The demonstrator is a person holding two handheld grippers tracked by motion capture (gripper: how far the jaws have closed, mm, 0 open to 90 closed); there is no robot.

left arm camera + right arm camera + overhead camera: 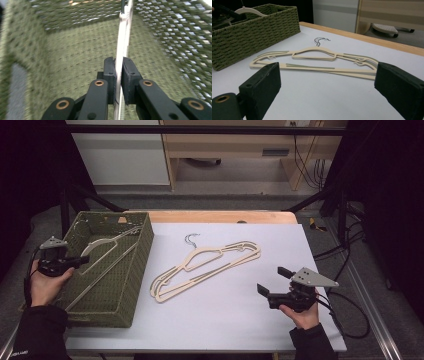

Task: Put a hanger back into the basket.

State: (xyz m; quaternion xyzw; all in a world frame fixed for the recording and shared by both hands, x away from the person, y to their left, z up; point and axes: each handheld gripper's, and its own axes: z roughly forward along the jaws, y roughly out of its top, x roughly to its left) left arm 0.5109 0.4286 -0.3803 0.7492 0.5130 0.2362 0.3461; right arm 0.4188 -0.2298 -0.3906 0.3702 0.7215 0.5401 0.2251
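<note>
The green woven rectangular basket (131, 270) holds a cream plastic hanger (107, 243), clamped by the left gripper (119, 75). The right gripper (327, 95), jaws wide apart, hovers near stacked cream hangers (205, 265) on the white desk (225, 320).

In the left gripper view, the green basket (62, 62) is blurred and cut off at every edge. The cream hanger (123, 45) runs out top and bottom. Lower right in the high view, the right gripper's cable (350, 320) leaves the table edge.

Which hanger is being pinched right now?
The cream hanger inside the green basket: the left gripper is shut on it. The hangers on the table lie untouched.
</note>
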